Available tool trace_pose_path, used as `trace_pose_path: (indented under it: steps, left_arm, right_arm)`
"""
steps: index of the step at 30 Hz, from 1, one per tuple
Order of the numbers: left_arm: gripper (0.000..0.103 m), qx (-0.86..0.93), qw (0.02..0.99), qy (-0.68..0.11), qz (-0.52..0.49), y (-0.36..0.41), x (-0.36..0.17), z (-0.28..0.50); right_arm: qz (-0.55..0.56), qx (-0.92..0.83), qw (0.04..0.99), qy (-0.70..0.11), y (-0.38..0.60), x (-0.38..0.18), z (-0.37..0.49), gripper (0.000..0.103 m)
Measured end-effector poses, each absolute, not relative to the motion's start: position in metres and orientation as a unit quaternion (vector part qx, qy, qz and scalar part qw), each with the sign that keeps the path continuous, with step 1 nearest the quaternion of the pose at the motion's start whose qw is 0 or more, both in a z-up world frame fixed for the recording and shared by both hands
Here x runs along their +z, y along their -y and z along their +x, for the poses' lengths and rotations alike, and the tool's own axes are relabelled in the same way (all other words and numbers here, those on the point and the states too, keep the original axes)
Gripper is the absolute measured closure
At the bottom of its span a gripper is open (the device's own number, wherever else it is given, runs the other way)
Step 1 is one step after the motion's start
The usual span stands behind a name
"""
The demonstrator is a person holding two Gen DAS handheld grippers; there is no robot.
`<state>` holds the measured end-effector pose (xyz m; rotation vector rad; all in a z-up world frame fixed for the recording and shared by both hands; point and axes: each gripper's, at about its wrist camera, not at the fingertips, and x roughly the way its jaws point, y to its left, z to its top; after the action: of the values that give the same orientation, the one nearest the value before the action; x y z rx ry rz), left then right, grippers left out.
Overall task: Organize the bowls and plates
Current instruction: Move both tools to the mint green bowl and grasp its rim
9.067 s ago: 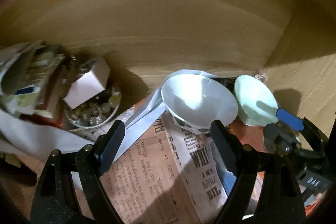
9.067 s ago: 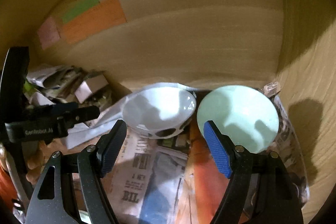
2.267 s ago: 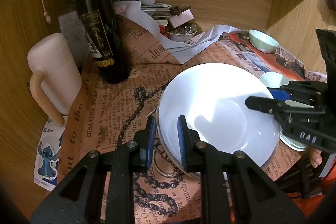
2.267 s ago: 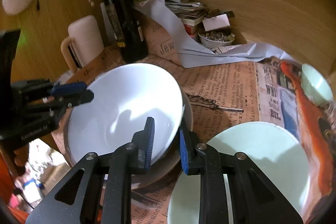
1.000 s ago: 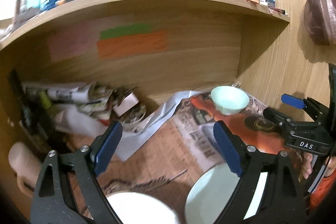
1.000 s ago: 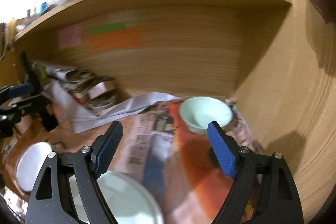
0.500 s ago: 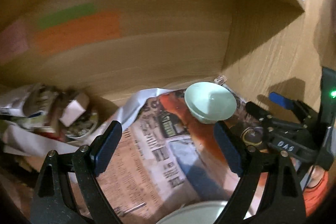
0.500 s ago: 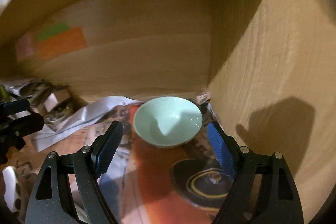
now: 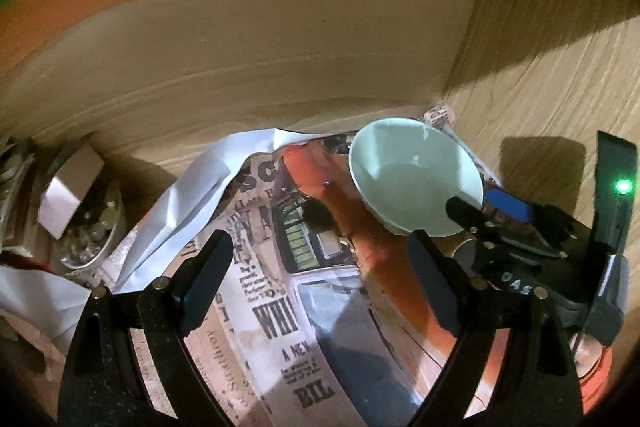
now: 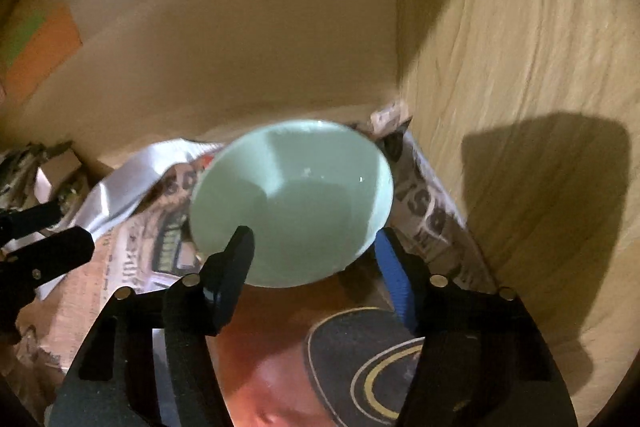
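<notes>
- Pale green bowl [image 10: 292,203] is sitting on the newspaper-covered surface [image 9: 280,307] in the far right corner.
- Right claw [image 10: 312,247] has just been closing, its jaws straddling the bowl's near rim; contact is seemingly not made.
- Left claw [image 9: 320,259] is hanging wide open, holding nothing, beside it.

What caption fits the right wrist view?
Right gripper closing around the rim of a green bowl on newspaper.

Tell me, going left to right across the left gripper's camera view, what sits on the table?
Dish of small bits with a white box → white paper → newspaper → green bowl → right gripper, its jaws just closing around the bowl's rim.
</notes>
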<state>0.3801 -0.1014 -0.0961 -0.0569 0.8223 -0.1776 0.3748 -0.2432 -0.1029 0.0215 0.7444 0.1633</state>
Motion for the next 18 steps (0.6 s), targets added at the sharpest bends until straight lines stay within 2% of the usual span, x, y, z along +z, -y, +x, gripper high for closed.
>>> trace_pose_path:
  steps: [5, 8, 11, 13, 16, 18]
  left_arm:
    - [0.019, -0.099, 0.907, -0.409, -0.022, 0.109, -0.103, 0.391]
    - [0.024, -0.105, 0.902, -0.418, -0.016, 0.113, -0.110, 0.397]
    - [0.028, -0.111, 0.896, -0.430, -0.015, 0.114, -0.118, 0.403]
    - [0.029, -0.111, 0.893, -0.436, -0.018, 0.113, -0.122, 0.405]
    - [0.029, -0.109, 0.889, -0.443, -0.024, 0.110, -0.129, 0.410]
    - [0.031, -0.107, 0.888, -0.446, -0.029, 0.108, -0.131, 0.415]
  right_arm:
    - [0.007, 0.071, 0.924, -0.375, 0.243, -0.115, 0.386, 0.046]
    - [0.001, 0.061, 0.924, -0.378, 0.243, -0.121, 0.390, 0.051]
    - [0.001, 0.054, 0.924, -0.377, 0.243, -0.123, 0.395, 0.062]
    - [0.004, 0.053, 0.924, -0.379, 0.243, -0.126, 0.400, 0.074]
    - [0.021, 0.065, 0.919, -0.388, 0.250, -0.127, 0.402, 0.082]
    - [0.032, 0.081, 0.915, -0.393, 0.255, -0.127, 0.401, 0.083]
